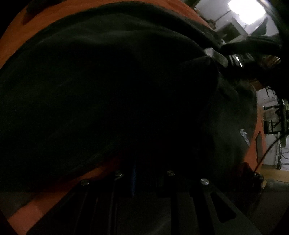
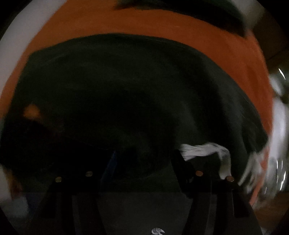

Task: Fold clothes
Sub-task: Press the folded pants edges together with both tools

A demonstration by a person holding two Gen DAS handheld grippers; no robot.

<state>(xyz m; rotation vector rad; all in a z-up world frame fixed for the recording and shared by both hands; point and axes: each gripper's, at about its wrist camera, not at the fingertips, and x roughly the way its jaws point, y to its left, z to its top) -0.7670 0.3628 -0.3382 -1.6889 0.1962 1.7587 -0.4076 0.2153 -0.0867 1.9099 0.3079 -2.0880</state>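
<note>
A dark, nearly black garment (image 1: 108, 86) lies spread over an orange table top (image 1: 14, 36) and fills most of the left wrist view. My left gripper (image 1: 144, 162) sits at its near edge; the fingers are lost in the dark cloth. In the right wrist view the same dark garment (image 2: 126, 90) covers the orange table (image 2: 144, 23). My right gripper (image 2: 144, 159) is low over it, its fingers spread apart, with dark cloth between them. A white printed patch (image 2: 204, 149) on the cloth lies beside the right finger (image 2: 182, 166).
Another dark garment (image 2: 180, 7) lies at the far edge of the orange table. In the left wrist view the other gripper's metal part (image 1: 215, 55) shows at the upper right. A bright window (image 1: 245, 12) and room clutter lie beyond the table edge.
</note>
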